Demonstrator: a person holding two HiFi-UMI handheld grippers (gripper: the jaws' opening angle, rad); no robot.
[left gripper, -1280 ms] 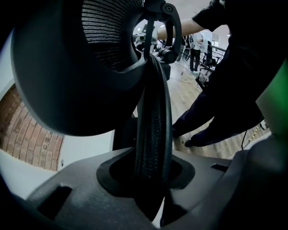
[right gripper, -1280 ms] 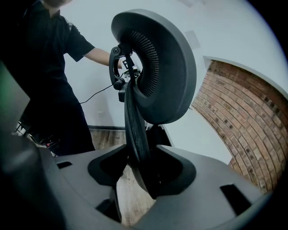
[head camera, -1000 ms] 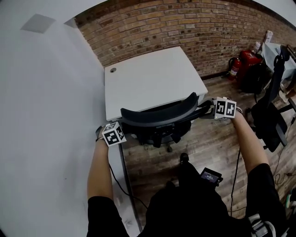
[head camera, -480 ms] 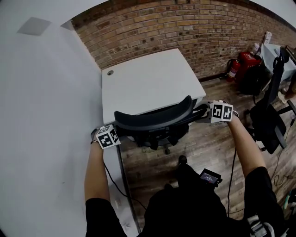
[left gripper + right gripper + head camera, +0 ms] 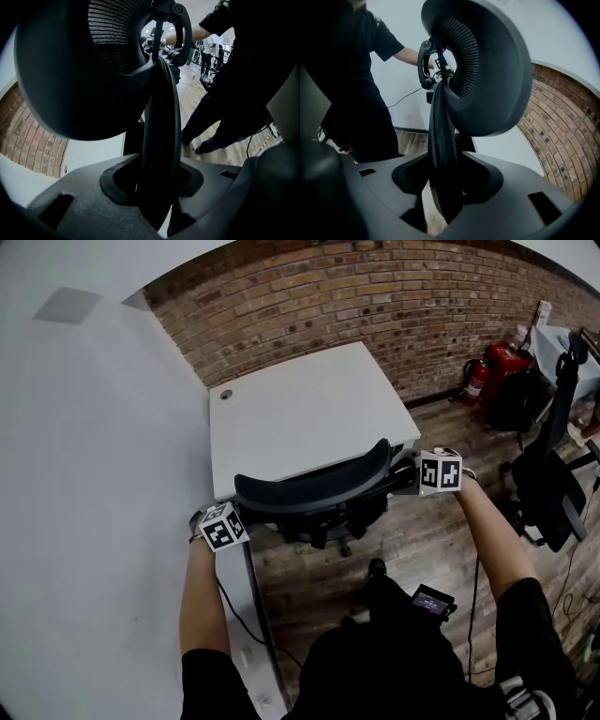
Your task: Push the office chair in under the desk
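- Two sets of jaws each have a thin black rim of the office chair (image 5: 314,486) between them; in the left gripper view the left gripper (image 5: 157,187) pinches that rim from both sides, its jaws having just eased a little wider
- the right gripper (image 5: 445,185) clamps the same sort of rim at the other end of the chair back, its jaws having just drawn in slightly; the rim fills the gap in both views
- above each grip the rim rises, narrow and blade-like, to a bracket that carries a large rounded pad with a finely ribbed mesh face
- from the head view the chair is all black, its curved back bowed toward the person, one gripper at each end; parts of its base show dark on the floor below
- the chair back stands just beside the near edge of the white desk (image 5: 300,409), the seat hidden beneath the top
- the desk sits in a corner, a white wall (image 5: 84,474) on its left and a brick wall (image 5: 375,306) behind; the wooden floor (image 5: 431,540) runs right to a second dark chair (image 5: 553,474)
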